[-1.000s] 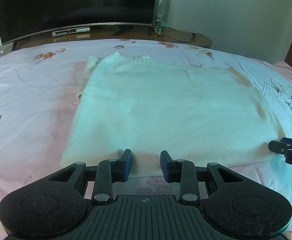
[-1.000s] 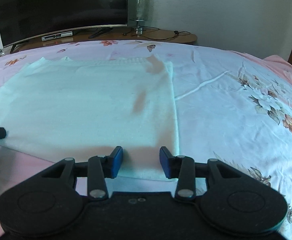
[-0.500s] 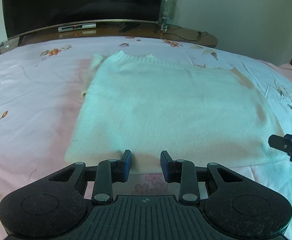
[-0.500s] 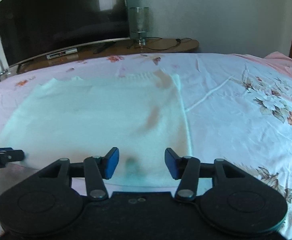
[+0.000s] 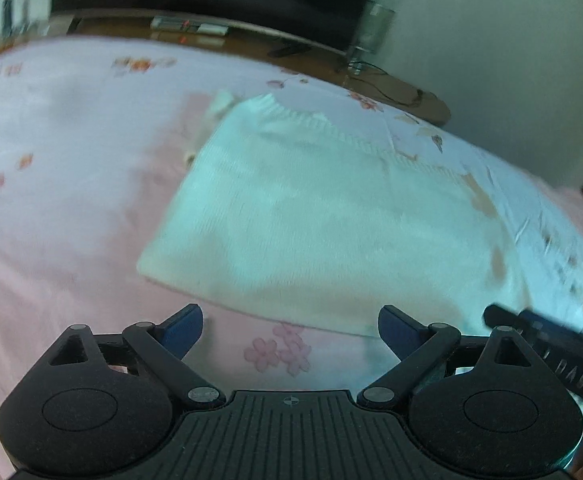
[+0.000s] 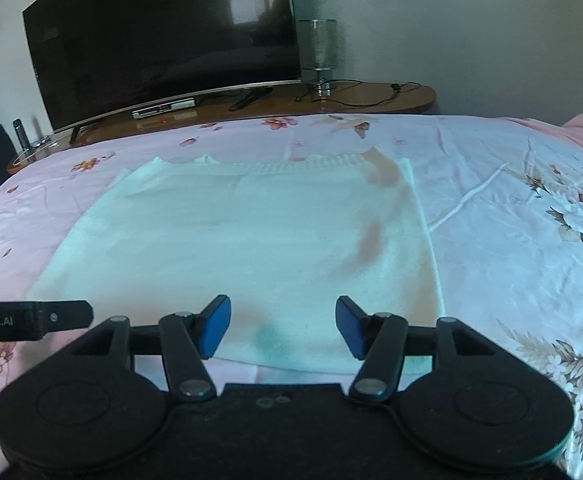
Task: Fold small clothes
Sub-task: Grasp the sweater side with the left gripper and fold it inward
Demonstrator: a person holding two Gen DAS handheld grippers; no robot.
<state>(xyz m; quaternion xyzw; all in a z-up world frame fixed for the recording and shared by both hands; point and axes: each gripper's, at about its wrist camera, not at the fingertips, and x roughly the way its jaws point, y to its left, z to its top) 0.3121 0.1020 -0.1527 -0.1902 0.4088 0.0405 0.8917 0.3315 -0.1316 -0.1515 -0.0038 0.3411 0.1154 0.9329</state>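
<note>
Sweater (image 6: 243,240) lies flat on the bed (image 6: 511,208), folded to a near-square block, ribbed edge at the far side toward the TV (image 6: 163,36), plain folded edge near. Long axis: cannot tell for sure, looks roughly left-right. A bit of fabric sticks out at the far-left corner. Brownish marks along its right edge.

Left gripper (image 5: 289,330): fingers spreading, wide apart, nothing between them, just floral sheet below; sweater's near edge sits just beyond the tips. Right gripper (image 6: 282,326): fingers also opening, hovering over the near edge, pads not pressing on it. Each gripper shows at the edge of the other's view.

Room: pink floral bedding, wooden table (image 6: 371,98) behind the bed with the TV, a set-top box (image 6: 163,108), a glass lamp (image 6: 318,52) and cables; white wall.

Versus a second ago: both sets of fingers were narrower at the near edge; now released. Left view has rolled and is blurred.
</note>
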